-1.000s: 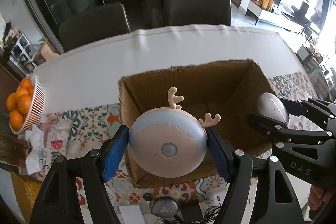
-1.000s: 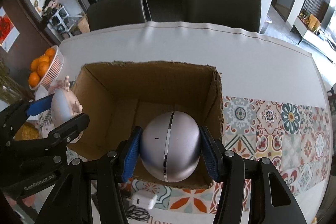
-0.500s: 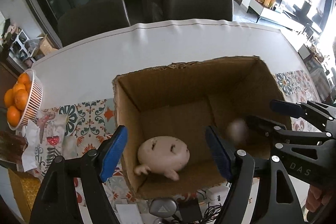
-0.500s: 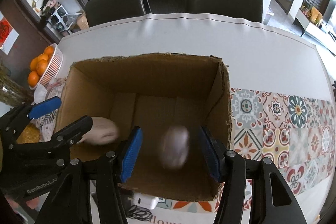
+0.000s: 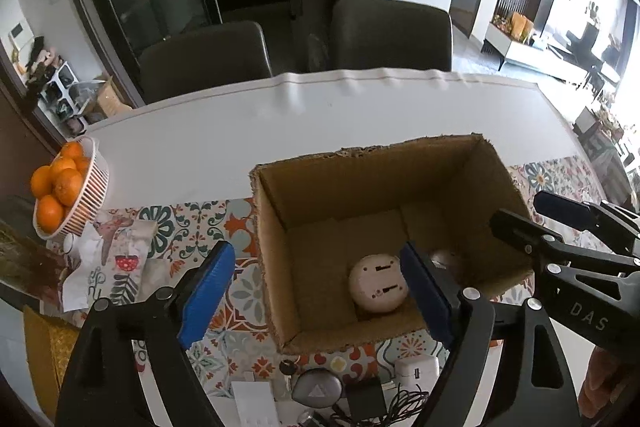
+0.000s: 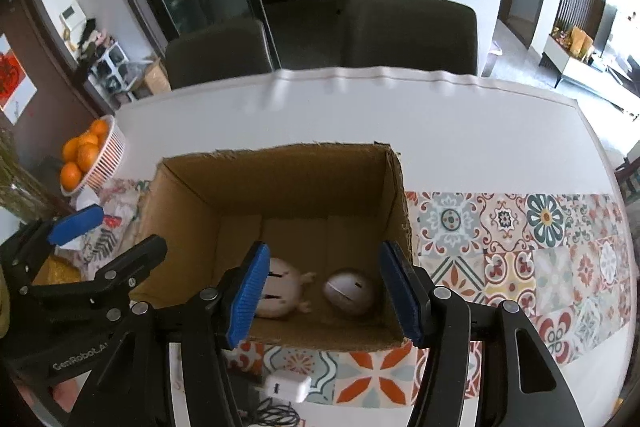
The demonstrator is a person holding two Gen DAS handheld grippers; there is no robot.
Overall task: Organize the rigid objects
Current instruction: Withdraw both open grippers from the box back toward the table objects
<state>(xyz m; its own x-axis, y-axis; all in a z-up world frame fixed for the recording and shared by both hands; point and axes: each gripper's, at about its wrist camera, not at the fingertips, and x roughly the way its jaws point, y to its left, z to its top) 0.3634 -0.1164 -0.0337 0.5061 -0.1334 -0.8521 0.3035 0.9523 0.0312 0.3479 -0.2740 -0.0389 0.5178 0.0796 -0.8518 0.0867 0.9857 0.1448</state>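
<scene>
An open cardboard box [image 5: 360, 179] [image 6: 280, 179] stands on the table runner. On its floor lie a round cream antler lamp [image 5: 378, 289] [image 6: 280, 293], upside down, and a grey egg-shaped device [image 6: 348, 291] to its right. In the left wrist view the grey device [image 5: 444, 259] is half hidden behind a finger. My left gripper [image 5: 316, 295] hangs over the box's near left corner, its jaws opening with nothing between them. My right gripper [image 6: 323, 294] hovers over the box's near right part, its jaws also opening and empty. Each gripper shows in the other's view: left [image 6: 116, 239], right [image 5: 536, 217].
A white basket of oranges [image 5: 68, 187] [image 6: 88, 155] sits at the left table edge by a patterned cloth [image 5: 116, 259]. Near the front edge lie a white charger [image 5: 414, 371] [image 6: 286, 387], a grey device [image 5: 316, 391] and cables. Two dark chairs [image 5: 200, 59] stand behind the white table [image 5: 320, 115].
Both grippers let go: the antler lamp and the grey egg-shaped device dropped out of the jaws and now lie on the box floor. Both grippers rose and their jaws widened.
</scene>
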